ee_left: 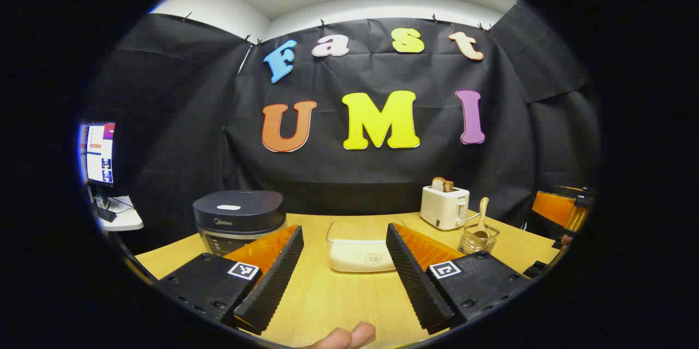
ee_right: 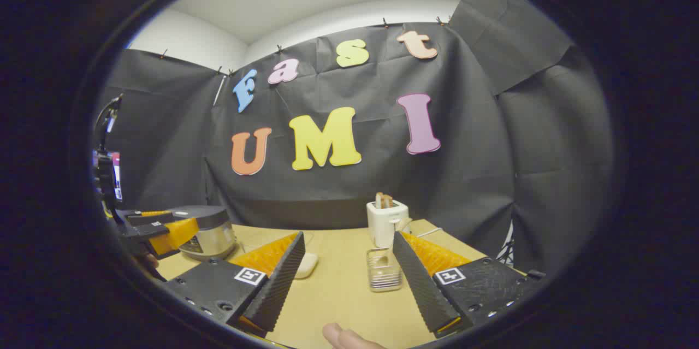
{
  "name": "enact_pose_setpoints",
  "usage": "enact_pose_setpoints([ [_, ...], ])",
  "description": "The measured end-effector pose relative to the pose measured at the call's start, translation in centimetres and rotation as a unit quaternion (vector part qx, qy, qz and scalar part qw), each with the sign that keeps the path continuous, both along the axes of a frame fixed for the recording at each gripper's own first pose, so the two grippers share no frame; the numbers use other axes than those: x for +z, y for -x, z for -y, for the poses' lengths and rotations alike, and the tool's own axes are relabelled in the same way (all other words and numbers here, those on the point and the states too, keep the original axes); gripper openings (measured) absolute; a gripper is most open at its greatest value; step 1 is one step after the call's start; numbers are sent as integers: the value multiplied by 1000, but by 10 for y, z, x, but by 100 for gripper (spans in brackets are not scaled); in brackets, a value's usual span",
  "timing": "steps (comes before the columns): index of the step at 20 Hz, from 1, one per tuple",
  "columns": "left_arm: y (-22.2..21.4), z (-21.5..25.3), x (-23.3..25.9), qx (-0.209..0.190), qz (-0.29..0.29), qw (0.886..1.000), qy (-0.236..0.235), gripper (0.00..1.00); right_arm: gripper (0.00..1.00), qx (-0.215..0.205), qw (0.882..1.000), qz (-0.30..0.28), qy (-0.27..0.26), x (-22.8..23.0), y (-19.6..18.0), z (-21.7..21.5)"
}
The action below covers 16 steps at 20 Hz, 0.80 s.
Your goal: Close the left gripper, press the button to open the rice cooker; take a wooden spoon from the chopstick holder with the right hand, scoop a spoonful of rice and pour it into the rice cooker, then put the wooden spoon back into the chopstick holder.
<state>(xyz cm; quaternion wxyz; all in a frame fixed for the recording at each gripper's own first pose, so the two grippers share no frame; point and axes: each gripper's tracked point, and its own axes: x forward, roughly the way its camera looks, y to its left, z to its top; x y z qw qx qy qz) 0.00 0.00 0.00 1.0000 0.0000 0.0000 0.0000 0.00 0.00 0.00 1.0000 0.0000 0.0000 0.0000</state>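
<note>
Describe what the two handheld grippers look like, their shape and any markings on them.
Each gripper, left and right, has two long wedge-shaped fingers with ribbed inner faces. Each finger sits on a flat black block with screw holes, topped by a square black-and-white marker tag, with ridged orange plastic behind it. A bare fingertip of the holding hand shows at the bottom edge.

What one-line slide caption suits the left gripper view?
Open left gripper faces closed dark rice cooker, clear rice tub, wooden spoon in wire holder.
</note>
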Motion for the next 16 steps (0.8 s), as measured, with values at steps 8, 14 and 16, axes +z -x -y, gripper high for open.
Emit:
enact_pose_setpoints([
  [8,6,-60,-3,15,-9,999,-44,96,92,5,1000,-26,16,-3,-17,-77],
  [14,10,-69,6,13,-10,1000,2,98,92,15,999,-3,46,14,-10,-104],
  [16,11,-76,5,23,-11,1000,5,98,92,16,999,-2,51,15,-8,-105],
])
